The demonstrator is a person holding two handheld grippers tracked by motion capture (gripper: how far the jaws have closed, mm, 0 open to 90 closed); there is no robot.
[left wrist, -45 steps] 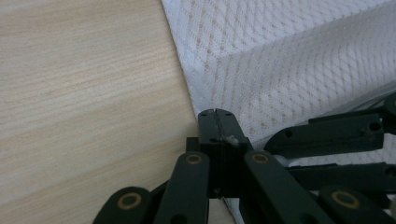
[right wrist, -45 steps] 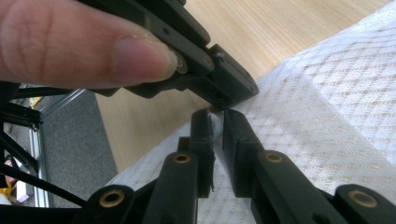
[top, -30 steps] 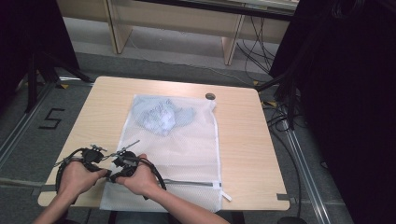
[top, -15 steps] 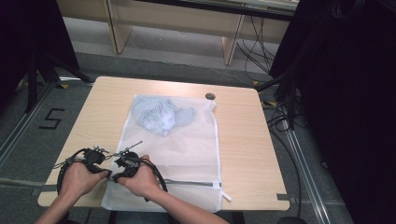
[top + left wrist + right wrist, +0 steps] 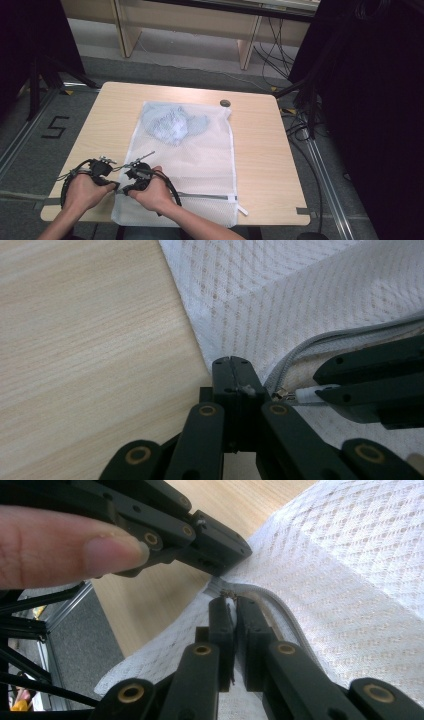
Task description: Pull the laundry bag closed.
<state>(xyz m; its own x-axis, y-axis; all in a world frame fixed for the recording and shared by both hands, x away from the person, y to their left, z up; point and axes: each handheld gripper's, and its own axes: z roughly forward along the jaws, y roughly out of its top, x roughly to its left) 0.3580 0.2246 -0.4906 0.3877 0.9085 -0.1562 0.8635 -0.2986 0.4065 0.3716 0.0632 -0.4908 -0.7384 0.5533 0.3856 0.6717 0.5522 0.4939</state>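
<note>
A white mesh laundry bag (image 5: 200,155) lies flat on the wooden table (image 5: 260,150), with a blue garment (image 5: 172,125) inside its far end. A grey zipper (image 5: 210,196) runs along the bag's near end. Both grippers meet at the bag's near left corner. My left gripper (image 5: 116,185) (image 5: 231,362) is shut on the bag's edge just past the zipper's end. My right gripper (image 5: 125,190) (image 5: 230,600) is shut on the zipper pull (image 5: 300,396), its jaws pointing toward the left gripper (image 5: 220,545).
A small dark round cap (image 5: 225,103) sits near the table's far edge. A white tab (image 5: 242,210) hangs off the zipper's right end. The floor at the left bears a "5" mark (image 5: 55,127). Wooden furniture legs and cables stand behind the table.
</note>
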